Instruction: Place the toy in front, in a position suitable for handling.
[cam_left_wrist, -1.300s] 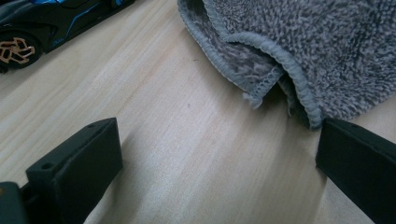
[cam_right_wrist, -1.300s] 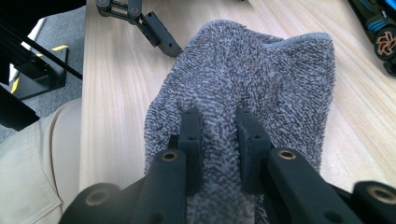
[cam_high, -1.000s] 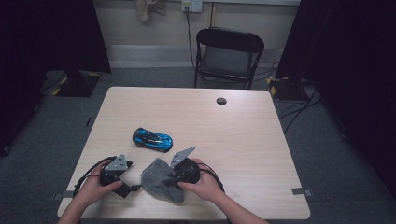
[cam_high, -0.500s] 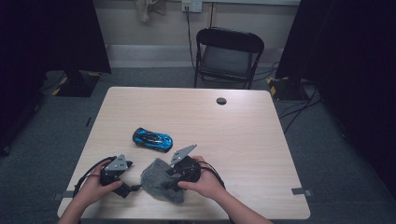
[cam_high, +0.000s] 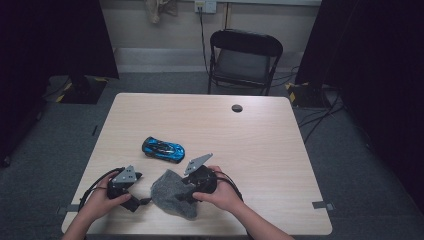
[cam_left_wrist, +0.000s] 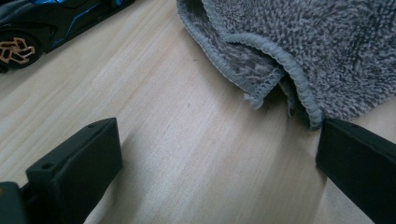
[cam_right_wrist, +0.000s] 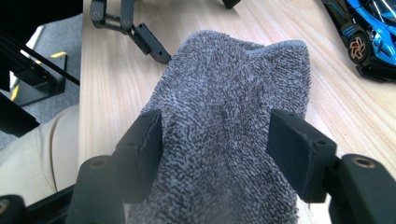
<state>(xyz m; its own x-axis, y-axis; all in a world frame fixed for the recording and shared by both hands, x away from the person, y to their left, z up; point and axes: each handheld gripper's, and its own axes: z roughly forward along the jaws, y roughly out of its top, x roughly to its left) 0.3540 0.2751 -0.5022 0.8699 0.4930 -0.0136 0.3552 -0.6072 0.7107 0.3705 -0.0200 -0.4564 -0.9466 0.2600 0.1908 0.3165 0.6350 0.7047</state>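
Little has shifted since the earlier frames: both hands keep their places at the near edge of the table (cam_high: 280, 150), and the grey cloth (cam_high: 172, 195) lies bunched as it did. The one change is at the right gripper (cam_high: 192, 192), whose jaws have just been opening. In the right gripper view they now stand well apart with the cloth (cam_right_wrist: 233, 121) lying between them, and the pads look to have let go of the pile rather than press it.

The left gripper (cam_high: 131, 196) sits just left of the cloth, jaws wide and holding nothing; in its own view one jaw tip is right at the cloth's hemmed edge (cam_left_wrist: 280, 74).

The blue toy car (cam_high: 163, 149) stands a little beyond the cloth, apart from it and untouched.

The cloth seems to have just been set down or regripped, still rumpled. Any wiping or covering of the car looks not yet begun.
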